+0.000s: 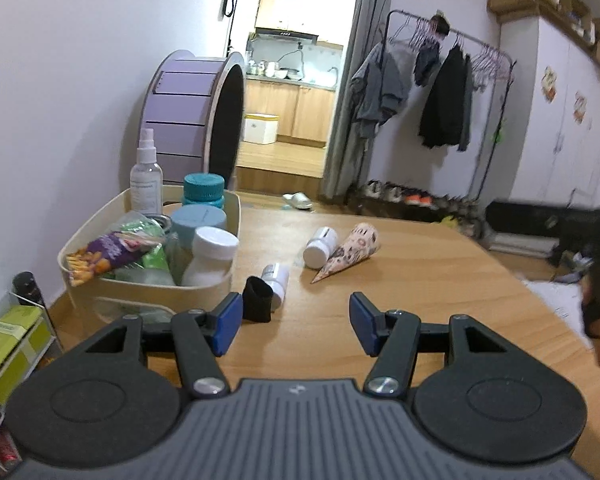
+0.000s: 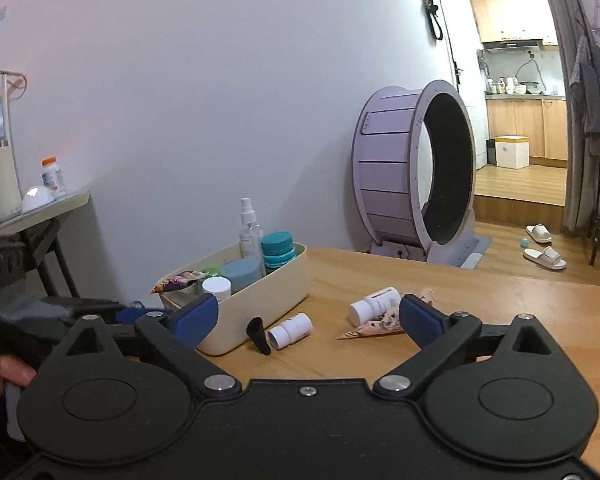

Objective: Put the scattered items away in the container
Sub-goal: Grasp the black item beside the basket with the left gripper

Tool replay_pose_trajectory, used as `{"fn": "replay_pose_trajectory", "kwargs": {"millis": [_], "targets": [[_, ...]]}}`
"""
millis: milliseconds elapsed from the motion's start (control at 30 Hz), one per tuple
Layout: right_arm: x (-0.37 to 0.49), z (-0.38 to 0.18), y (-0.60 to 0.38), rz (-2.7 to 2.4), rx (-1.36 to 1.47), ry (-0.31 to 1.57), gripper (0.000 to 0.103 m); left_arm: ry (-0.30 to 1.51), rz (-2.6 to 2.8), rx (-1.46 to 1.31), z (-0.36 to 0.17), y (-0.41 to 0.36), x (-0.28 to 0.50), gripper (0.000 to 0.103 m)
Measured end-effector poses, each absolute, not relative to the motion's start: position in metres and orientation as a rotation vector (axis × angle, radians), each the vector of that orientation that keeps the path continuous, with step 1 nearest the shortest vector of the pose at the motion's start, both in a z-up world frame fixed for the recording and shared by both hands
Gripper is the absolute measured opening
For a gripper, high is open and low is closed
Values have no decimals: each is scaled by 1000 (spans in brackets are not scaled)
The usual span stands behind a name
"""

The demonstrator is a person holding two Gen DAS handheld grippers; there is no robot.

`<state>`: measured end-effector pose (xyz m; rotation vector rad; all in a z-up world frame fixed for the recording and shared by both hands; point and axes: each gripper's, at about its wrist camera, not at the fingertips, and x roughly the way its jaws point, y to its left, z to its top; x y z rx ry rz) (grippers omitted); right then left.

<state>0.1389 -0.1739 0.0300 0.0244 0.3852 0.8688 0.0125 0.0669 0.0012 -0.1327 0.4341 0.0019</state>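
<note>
A cream bin (image 1: pixel 148 294) (image 2: pixel 260 300) stands at the table's left, holding a spray bottle (image 1: pixel 146 176), teal jars (image 1: pixel 203 192), a white bottle (image 1: pixel 210 258) and snack packets (image 1: pixel 108 254). On the table beside it lie a small black object (image 1: pixel 256 300) (image 2: pixel 260 334), a white bottle (image 1: pixel 276 278) (image 2: pixel 291 330), a second white bottle (image 1: pixel 319 246) (image 2: pixel 373 304) and a patterned paper cone (image 1: pixel 347 252) (image 2: pixel 379 326). My left gripper (image 1: pixel 296 326) is open and empty, just short of the black object. My right gripper (image 2: pixel 305 318) is open and empty, above the near table.
The wooden table (image 1: pixel 419 300) runs on to the right. A purple cat wheel (image 2: pixel 415 172) stands behind it by the wall. A side table (image 2: pixel 40 208) with bottles is at left, shelving (image 1: pixel 12 344) stands low beside the bin, and a clothes rack (image 1: pixel 447 100) stands beyond.
</note>
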Motion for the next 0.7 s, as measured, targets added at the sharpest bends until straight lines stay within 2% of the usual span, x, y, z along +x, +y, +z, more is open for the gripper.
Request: {"fn": "replay_pose_trajectory", "kwargs": {"millis": [367,500,700], "targets": [[143,18,-197,913,69,416,103,472,127,-71,-13,45,44,52],[142,15,-201,912,68,426,103,484,155,-40,-14,45,54,31],[141,17,-204,923,81,417,103,518,228,-3,-20,43,61,28]]}}
